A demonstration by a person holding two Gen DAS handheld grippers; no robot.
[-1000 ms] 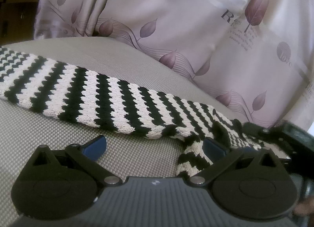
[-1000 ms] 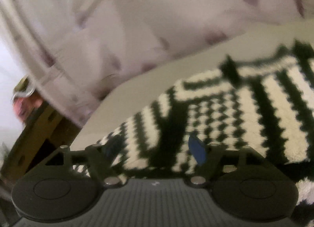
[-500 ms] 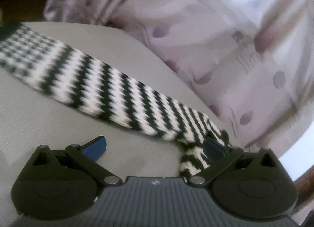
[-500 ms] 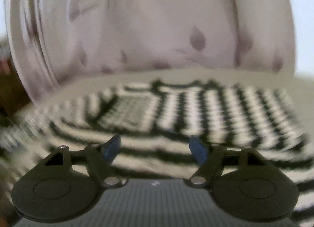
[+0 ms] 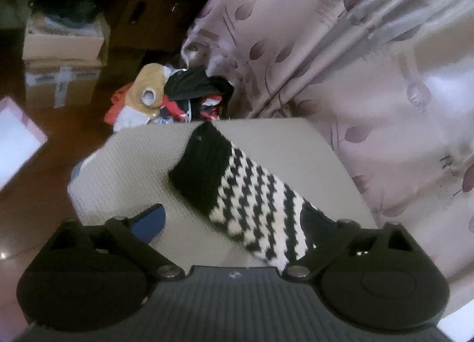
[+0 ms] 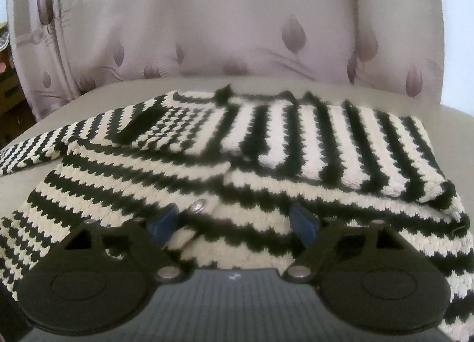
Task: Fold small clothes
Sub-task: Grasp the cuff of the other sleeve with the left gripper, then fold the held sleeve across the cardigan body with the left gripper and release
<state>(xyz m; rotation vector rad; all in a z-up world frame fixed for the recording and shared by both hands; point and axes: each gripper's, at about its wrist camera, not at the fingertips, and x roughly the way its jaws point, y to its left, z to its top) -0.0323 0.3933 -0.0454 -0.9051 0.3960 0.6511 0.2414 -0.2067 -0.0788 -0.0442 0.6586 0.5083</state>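
Observation:
A small black-and-white striped knit sweater (image 6: 266, 146) lies on a grey cushioned surface (image 6: 456, 146), its right sleeve folded across the body. A metal snap (image 6: 198, 205) shows on its front. My right gripper (image 6: 237, 220) is open, low over the sweater's front. In the left wrist view the left sleeve (image 5: 251, 194) stretches flat across the cushion (image 5: 124, 164) and ends in a black cuff (image 5: 204, 167). My left gripper (image 5: 234, 220) is open above the sleeve, with its right finger at the sleeve's edge.
A pale curtain with a leaf print (image 6: 237, 16) hangs behind the cushion. In the left wrist view a pile of clothes (image 5: 174, 96) and cardboard boxes (image 5: 62, 54) sit on the dark floor past the cushion's far edge.
My left gripper swung left along the sleeve and now looks toward the cuff and floor. My right gripper turned to face the sweater's front squarely and steadied. Both stayed open.

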